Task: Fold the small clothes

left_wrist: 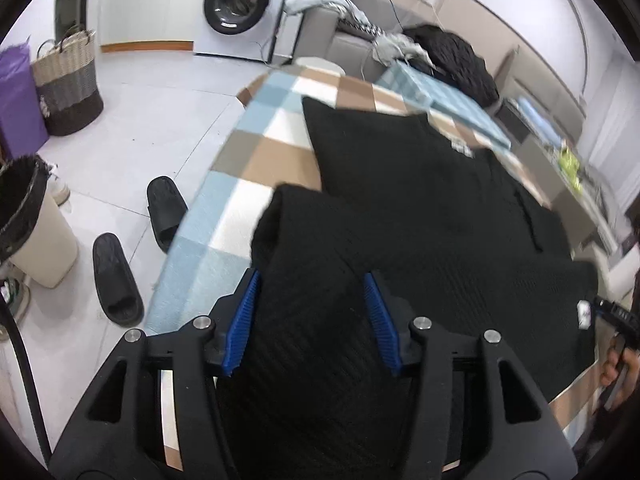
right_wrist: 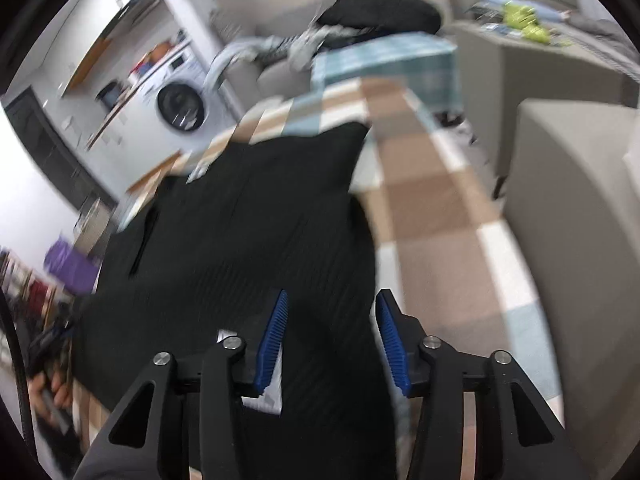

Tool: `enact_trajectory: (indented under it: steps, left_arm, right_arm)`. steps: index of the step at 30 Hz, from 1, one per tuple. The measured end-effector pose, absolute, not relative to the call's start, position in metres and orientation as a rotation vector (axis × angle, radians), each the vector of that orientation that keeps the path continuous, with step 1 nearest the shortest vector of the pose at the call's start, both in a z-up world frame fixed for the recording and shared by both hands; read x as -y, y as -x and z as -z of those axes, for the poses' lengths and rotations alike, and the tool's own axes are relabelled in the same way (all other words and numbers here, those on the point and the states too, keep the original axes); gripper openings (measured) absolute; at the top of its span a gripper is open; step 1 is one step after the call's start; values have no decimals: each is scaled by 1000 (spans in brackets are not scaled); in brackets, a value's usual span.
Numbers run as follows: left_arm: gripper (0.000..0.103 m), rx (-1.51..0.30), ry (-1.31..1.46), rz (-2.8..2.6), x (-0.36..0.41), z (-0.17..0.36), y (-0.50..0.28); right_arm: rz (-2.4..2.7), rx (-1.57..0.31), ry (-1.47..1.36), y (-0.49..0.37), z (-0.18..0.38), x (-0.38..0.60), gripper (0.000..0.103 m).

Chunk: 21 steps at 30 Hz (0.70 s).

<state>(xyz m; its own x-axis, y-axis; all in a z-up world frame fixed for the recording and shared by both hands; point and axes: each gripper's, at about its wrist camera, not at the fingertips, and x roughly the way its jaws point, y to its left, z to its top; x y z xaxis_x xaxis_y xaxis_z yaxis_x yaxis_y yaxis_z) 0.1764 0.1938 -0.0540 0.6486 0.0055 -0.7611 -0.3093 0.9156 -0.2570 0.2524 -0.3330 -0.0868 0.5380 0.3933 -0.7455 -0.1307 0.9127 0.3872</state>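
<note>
A black ribbed garment (left_wrist: pixel 420 200) lies spread on the checked tablecloth (left_wrist: pixel 256 148). My left gripper (left_wrist: pixel 312 280) has its blue pads wide apart with a bunched fold of the garment lying between them. The right gripper shows at the right edge of the left wrist view (left_wrist: pixel 612 312), by the garment's near corner with a white tag. In the right wrist view the garment (right_wrist: pixel 248 216) fills the middle, and my right gripper (right_wrist: pixel 332 300) has its pads apart with the garment's edge lying between them. The right wrist view is blurred.
Two black slippers (left_wrist: pixel 120 276), a lined bin (left_wrist: pixel 28 220) and a woven basket (left_wrist: pixel 68 80) stand on the floor at left. A washing machine (left_wrist: pixel 240 4) stands behind. A folded checked cloth (left_wrist: pixel 440 100) and a dark clothes pile (left_wrist: pixel 452 56) lie at the table's far end. A grey sofa (right_wrist: pixel 568 240) is at right.
</note>
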Motion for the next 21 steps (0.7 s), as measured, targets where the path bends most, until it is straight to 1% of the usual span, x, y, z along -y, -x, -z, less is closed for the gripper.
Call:
enact_trajectory:
  steps: [2,8,10,11,14,15,16,17,21]
  left_arm:
    - [49,-858,364,-186,-188,57,-181]
    - [48,-848,306,-165,-170,59,-185]
    - [44,-849,286,-161,-166,61,-187]
    - [40,-849,288,-154,-165,62,-188]
    - [34,-855,270,-148,-161,61,-189]
    - [31,-859,250,-145,-158,60,-189]
    - [29,-860,230,-142,-156,58,-187]
    - [28,-861,204,-142,-152,58,-188]
    - [26,-862,160,-142,-144,56,-183]
  right_arm:
    - [-313,-964,-260,-251,92,325,51]
    - [-305,-974,-217,-254,98,314,51]
    - [-293,-965,-213,-254,96,313,51]
    - [-295,-964,-214,-254,97,314,51]
    - [-309,-965,-231,-254,99,315,51]
    - [-310,-960,-227,-253,98,314,49]
    - [-323,-958,-215,-251,98,311,40]
    - [-341,-961,-202,-250,97,309,35]
    - [-340,-972,-176,-247,93,303,31]
